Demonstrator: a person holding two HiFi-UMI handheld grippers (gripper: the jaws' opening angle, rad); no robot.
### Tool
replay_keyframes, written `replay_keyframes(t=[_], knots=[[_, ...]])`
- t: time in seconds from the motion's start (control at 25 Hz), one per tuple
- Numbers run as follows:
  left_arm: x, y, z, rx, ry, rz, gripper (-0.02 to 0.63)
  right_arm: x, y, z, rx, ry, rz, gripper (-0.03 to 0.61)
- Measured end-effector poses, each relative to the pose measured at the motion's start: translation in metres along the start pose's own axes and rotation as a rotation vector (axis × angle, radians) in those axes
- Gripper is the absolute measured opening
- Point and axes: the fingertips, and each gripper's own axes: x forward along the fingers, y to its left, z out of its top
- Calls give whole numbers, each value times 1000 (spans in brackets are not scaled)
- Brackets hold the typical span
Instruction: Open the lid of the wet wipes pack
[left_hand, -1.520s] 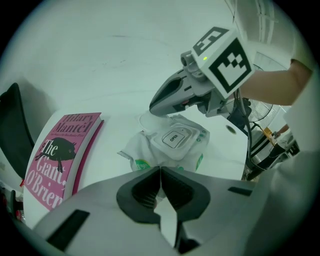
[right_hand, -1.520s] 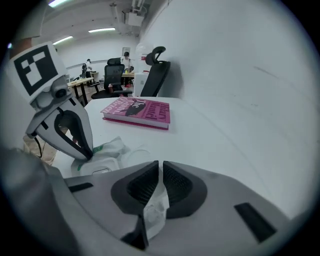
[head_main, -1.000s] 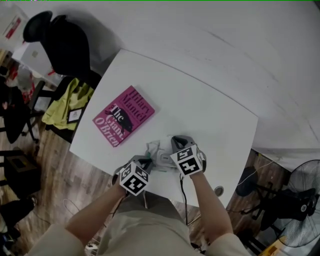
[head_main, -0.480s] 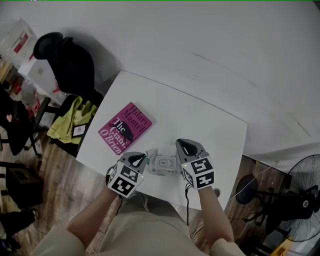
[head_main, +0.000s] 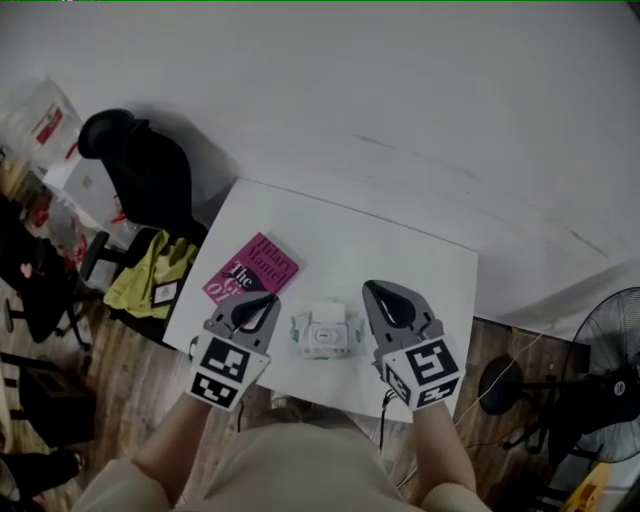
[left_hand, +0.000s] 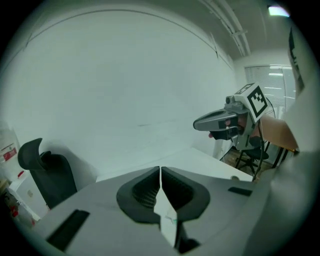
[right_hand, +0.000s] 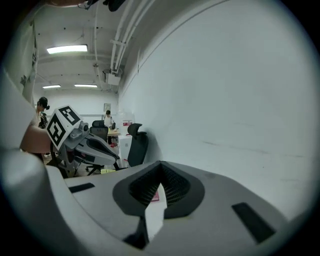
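Both claws are up in the air, clear of the worktop (head_main: 405, 255) right now. The left claw (head_main: 268, 299) is fully closed with nothing in it, and the right claw (head_main: 370, 288) is pinched shut and empty too. Their own views just show wall and office, no pack in sight.

The wet wipes pack (head_main: 325, 335) sits flat on the near part of the worktop, pretty much dead centre between the two claws and below them. Its longer side runs across from one claw to the other, with the lid (head_main: 326, 338) in the middle of the top face. It looks flat to me, but it's too small to be sure.

Neither hand is clearly closer, maybe the right by a hair. Either one has to tip down and inward. The pink book (head_main: 252, 270) is off to the left, out of the way.
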Motion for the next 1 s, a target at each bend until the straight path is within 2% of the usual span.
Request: replay_keyframes(t=[0.16,0.36,0.6,1.0], knots=[[-28,-6,31,21,-78,5,28,-33,13,29,1,-87,-9,23],[-57,-12,54,19,-150,21,28,-66,24,43,21,-146,-33,23],[-78,-28,75,47,-212,23,29,-88,37,39,144,-162,28,23],[-74,-26,67,34,-193,29,28,-87,20,28,209,-162,-7,23]])
